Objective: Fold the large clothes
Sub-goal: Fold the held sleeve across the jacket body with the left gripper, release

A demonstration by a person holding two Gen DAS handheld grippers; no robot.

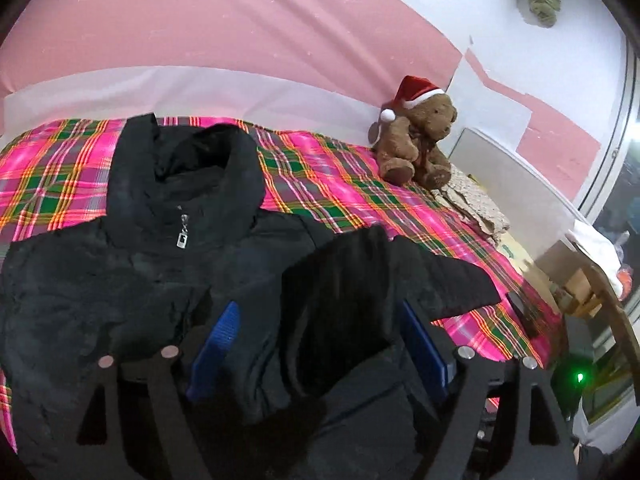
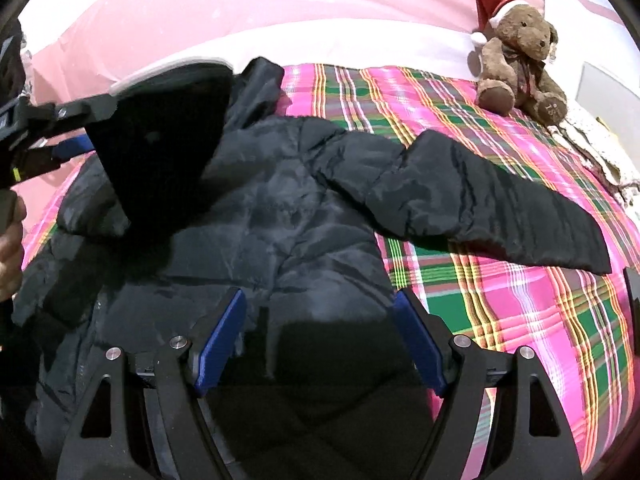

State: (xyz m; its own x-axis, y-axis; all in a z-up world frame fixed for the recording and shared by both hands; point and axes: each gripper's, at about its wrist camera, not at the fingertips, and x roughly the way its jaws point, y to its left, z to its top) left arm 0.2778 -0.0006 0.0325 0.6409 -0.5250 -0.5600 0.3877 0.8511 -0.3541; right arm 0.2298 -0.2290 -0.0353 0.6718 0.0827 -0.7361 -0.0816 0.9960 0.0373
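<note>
While the black puffer jacket [image 1: 132, 264] lies front-up on the plaid blanket [image 1: 320, 168], zipped to the collar w/ a silver zip pull [image 1: 182, 238] showing, the left gripper [image 1: 320, 344] hangs over its chest w/ jaws spread wide. A dark sleeve end [image 1: 344, 292] sits between the blue pads [image 1: 216, 344], but neither pad presses on it, so it's released, not gripped. In the right wrist view the same gripper [image 2: 76, 136] shows at 9 o'clock, a hand [image 2: 10, 248] on its handle, the dark sleeve end in front of it.

Right gripper [image 2: 320, 340] is also spread open, pads [image 2: 220, 340] apart over the jacket's [image 2: 280, 216] lower body; whether they touch the fabric can't be told. Nothing is clamped. The other sleeve [image 2: 480, 196] stretches out flat toward 3 o'clock across the blanket [image 2: 540, 320].

A brown teddy bear [image 2: 520, 56] in a red Santa hat sits at approx 1 o'clock, well apart from the jacket, near the pink wall [image 1: 240, 20]. Jacket collar points to 12 o'clock.
</note>
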